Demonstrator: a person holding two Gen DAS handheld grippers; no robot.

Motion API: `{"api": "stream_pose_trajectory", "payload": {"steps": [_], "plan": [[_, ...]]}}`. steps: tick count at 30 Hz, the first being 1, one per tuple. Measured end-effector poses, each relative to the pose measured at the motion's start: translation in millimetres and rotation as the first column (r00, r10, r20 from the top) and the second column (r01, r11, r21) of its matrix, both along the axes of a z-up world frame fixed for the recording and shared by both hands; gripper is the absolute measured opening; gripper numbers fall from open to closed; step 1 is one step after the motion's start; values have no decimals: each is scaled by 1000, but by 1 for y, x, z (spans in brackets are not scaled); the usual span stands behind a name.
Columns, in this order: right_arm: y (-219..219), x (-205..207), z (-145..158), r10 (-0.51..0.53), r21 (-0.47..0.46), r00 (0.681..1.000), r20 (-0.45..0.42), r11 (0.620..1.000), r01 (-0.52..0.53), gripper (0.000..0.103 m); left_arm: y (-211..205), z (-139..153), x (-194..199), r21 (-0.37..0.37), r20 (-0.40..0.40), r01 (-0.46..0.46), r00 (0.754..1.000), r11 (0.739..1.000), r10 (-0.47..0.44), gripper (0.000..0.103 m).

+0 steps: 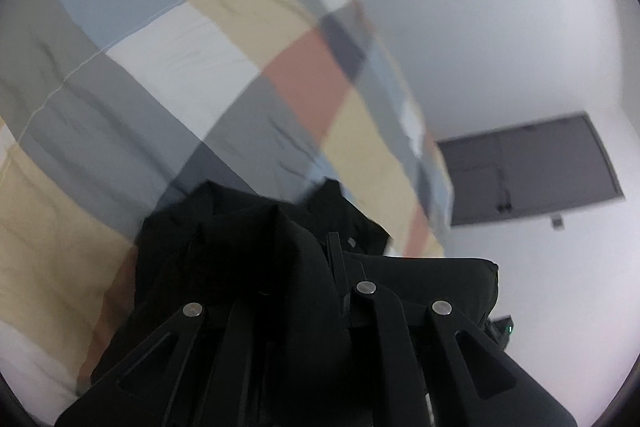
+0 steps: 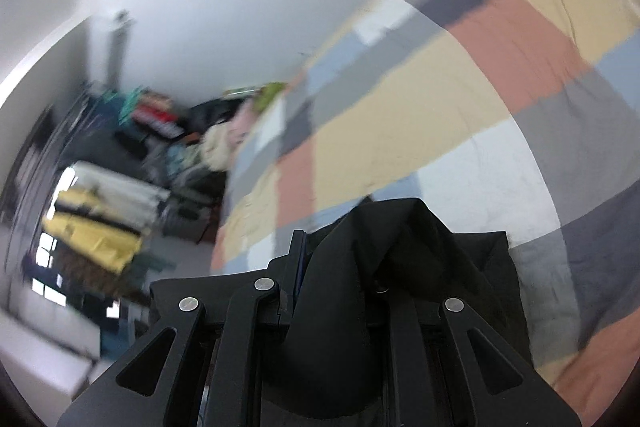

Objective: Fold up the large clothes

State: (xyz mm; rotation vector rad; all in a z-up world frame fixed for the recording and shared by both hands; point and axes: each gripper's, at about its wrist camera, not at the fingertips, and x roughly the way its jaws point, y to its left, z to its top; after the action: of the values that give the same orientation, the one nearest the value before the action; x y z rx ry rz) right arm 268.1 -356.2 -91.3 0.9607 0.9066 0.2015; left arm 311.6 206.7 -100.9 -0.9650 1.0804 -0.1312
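A black garment (image 1: 248, 251) is bunched over my left gripper (image 1: 320, 247), which is shut on it; the cloth drapes over the left finger and hides its tip. In the right wrist view the same black garment (image 2: 404, 259) is pinched in my right gripper (image 2: 340, 251), which is shut on it; the cloth covers the right finger. Both grippers hold the garment lifted above a bed with a patchwork cover (image 1: 160, 67) of grey, beige, white, blue and salmon squares, also in the right wrist view (image 2: 460, 87). Both views are tilted and blurred.
A dark wall-mounted screen (image 1: 532, 171) hangs on the white wall beside the bed. In the right wrist view a rack of hanging clothes (image 2: 100, 223) and piled clothes (image 2: 224, 131) stand past the bed's far edge.
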Motion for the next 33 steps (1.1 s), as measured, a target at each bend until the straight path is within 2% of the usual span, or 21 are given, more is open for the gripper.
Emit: {"api": "stream_pose_trajectory", "payload": {"steps": [2, 6, 10, 17, 19, 21, 25, 29, 30, 31, 33], "plan": [[-1, 14, -20, -30, 2, 999, -41, 1000, 30, 12, -7, -22, 21, 32, -46, -21, 999, 999, 22, 8], [0, 36, -62, -80, -12, 986, -148, 997, 79, 12, -15, -67, 51, 48, -128, -53, 990, 997, 59, 8], [3, 52, -81, -88, -39, 977, -195, 996, 82, 12, -20, -95, 70, 61, -162, -50, 985, 997, 59, 9], [-2, 65, -111, -74, 5, 965, -253, 997, 78, 12, -25, -113, 90, 57, -202, 0, 979, 998, 12, 11], [-5, 64, -117, -53, 44, 969, -242, 997, 66, 12, -29, -113, 91, 80, -205, 42, 978, 996, -25, 11], [-8, 58, -124, -30, 88, 971, -238, 995, 53, 13, -29, -114, 89, 71, -204, 49, 978, 996, -34, 11], [-14, 46, -120, 0, 131, 979, -204, 991, 27, 18, -30, -106, 84, 73, -211, 71, 976, 995, -54, 11], [-16, 35, -100, 35, 138, 986, -162, 990, -13, 32, -29, -90, 73, 90, -209, 79, 976, 993, -59, 12], [-17, 31, -93, 38, 139, 988, -152, 990, -17, 45, -29, -83, 70, 102, -206, 90, 976, 991, -67, 12], [-17, 30, -88, 35, 133, 989, -146, 991, -16, 51, -28, -77, 67, 122, -197, 103, 977, 987, -78, 13], [-18, 25, -70, 23, 97, 991, -132, 995, -10, 72, -31, -56, 61, 206, -156, 140, 982, 969, -108, 15]]}}
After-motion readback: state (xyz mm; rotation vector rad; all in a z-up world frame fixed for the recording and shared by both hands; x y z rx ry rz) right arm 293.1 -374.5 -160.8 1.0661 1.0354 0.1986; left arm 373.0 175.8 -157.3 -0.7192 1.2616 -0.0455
